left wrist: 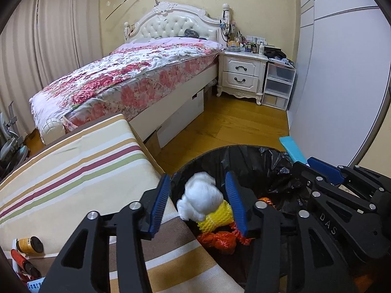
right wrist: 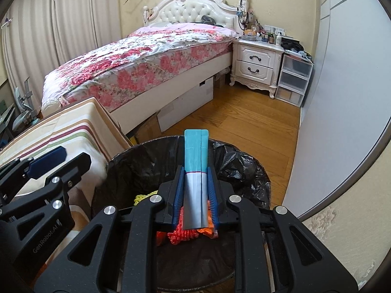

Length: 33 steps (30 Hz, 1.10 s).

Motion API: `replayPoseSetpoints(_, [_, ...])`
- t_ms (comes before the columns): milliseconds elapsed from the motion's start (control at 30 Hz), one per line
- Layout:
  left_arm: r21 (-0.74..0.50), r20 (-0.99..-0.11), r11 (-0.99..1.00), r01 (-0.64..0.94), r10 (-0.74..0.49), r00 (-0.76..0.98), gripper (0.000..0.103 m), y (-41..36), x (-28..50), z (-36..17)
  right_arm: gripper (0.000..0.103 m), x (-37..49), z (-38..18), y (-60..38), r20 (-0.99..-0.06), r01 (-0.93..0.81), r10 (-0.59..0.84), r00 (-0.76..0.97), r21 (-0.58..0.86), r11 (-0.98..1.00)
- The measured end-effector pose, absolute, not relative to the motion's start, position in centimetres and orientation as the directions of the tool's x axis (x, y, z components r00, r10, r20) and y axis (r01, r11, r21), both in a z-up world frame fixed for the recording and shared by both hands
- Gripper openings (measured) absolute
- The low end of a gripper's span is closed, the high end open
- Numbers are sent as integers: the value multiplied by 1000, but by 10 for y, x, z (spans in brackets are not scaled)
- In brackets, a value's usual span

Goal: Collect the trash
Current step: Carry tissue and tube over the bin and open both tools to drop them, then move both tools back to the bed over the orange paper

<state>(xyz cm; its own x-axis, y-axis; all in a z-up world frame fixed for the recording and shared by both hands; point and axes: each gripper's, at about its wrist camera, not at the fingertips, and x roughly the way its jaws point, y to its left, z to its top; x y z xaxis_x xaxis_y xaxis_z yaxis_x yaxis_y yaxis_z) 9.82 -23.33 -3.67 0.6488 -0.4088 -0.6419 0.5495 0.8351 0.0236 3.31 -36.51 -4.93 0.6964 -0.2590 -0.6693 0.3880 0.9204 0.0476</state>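
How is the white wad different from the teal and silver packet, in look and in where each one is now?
The white wad is soft, round and crumpled; the teal and silver packet is flat, long and smooth. The wad lies between the spread pads of the left tool, which do not press it; the packet stands between the pads of the right tool. Both are over the black-lined bin.

Each hand-held gripper [left wrist: 196,195] is black with ribbed blue pads [right wrist: 178,193], silver rivets and white lettering.

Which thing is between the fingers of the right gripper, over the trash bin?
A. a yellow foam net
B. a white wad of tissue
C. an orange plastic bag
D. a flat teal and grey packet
D: the right gripper has the teal and grey packet between its blue pads, above the black-lined trash bin.
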Motion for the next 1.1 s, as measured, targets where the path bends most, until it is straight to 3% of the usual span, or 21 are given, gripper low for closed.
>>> replayPoseSetpoints(133, [9, -630, 843, 537, -412, 658, 66, -228, 100, -34, 35, 32, -51, -367, -670, 401, -271, 691, 44, 915])
replayPoseSetpoints(433, [39, -612, 856, 516, -387, 689, 73, -220, 95, -31, 45, 28, -48, -369, -663, 421, -289, 691, 44, 906])
replayPoseSetpoints(1100, [16, -614, 954, 300, -228, 756, 74, -91, 69, -7, 49, 38, -33, -274, -690, 182, -67, 720, 95, 979])
